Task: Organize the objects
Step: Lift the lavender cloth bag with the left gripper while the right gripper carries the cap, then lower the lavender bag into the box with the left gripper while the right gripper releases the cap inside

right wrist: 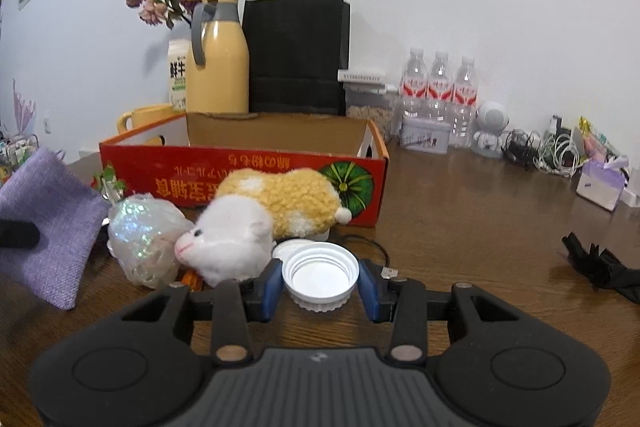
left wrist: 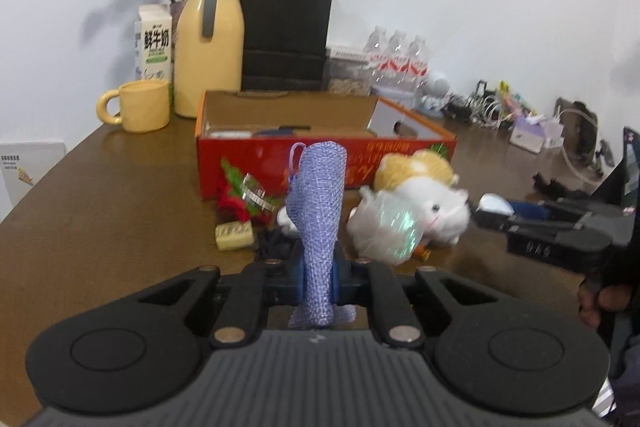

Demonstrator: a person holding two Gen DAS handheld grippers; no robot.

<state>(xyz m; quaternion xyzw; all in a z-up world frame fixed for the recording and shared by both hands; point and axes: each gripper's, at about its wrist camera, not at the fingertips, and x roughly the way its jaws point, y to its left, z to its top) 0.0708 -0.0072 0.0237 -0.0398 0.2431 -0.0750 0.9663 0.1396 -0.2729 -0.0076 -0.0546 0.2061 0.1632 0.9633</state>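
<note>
My left gripper (left wrist: 318,277) is shut on a purple woven pouch (left wrist: 318,211) and holds it upright above the brown table; the pouch also shows at the left of the right wrist view (right wrist: 48,223). My right gripper (right wrist: 320,289) is shut on a white plastic lid (right wrist: 320,277), low over the table. A white and yellow plush hamster (right wrist: 264,215) and a shiny wrapped bundle (right wrist: 146,239) lie between the grippers, in front of an open red cardboard box (right wrist: 248,179), also seen in the left wrist view (left wrist: 280,163).
Behind the box stand a yellow jug (right wrist: 218,67), a yellow mug (left wrist: 140,105), a milk carton (left wrist: 154,45), a black paper bag (right wrist: 296,55) and water bottles (right wrist: 440,95). Cables (right wrist: 552,151) and a black cloth (right wrist: 600,263) lie at the right.
</note>
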